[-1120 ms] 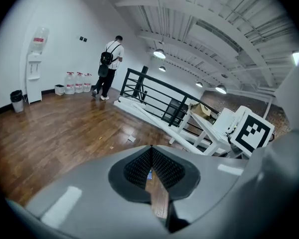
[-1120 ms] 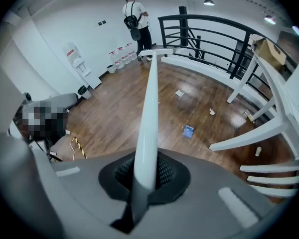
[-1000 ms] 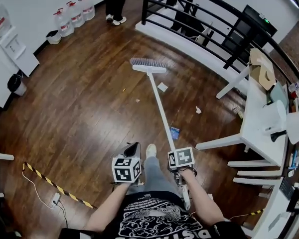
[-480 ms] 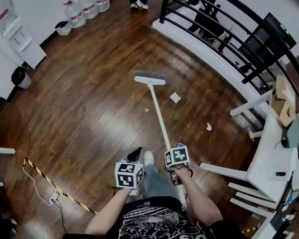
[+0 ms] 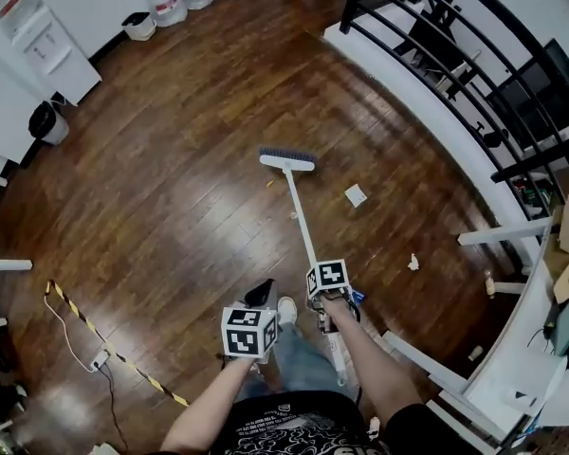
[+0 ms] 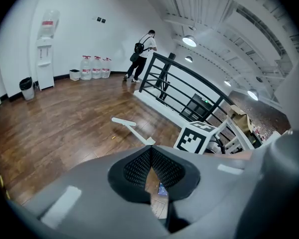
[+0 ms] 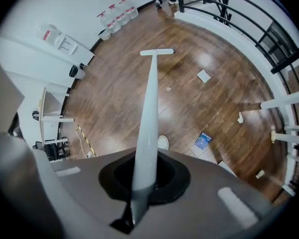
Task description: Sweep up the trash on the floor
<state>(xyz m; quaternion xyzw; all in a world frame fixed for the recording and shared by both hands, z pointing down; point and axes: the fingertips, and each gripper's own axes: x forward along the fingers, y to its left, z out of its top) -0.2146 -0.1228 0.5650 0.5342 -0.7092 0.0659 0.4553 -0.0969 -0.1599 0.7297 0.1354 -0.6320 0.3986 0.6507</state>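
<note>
From the head view, the broom (image 5: pixel 301 211) lies with its long axis straight away from me, the brush head far in front on the floor (image 5: pixel 171 207) and the upper end of the handle near my body. My right gripper (image 5: pixel 324 292) is on that handle, with the right arm stretched forward. My left gripper (image 5: pixel 258 297) is just beside it, to the left, apart from the handle and pointing forward too. The trash lies mostly to the right of the handle: a white paper (image 5: pixel 357 195) right of the brush head, a crumpled paper (image 5: pixel 413 263) further right and nearer to me, a small scrap (image 5: pixel 292 215) just beside the handle on its left. In the left gripper view, my jaws are pressed together at the tips with nothing between them. In the right gripper view, my jaws are clenched on the handle, which runs up from them to the brush head, and a blue packet (image 7: pixel 203 141) lies on the floor to the right, near my shoe. I judge the next stroke must go to the right, and the right gripper alone steers it.
</note>
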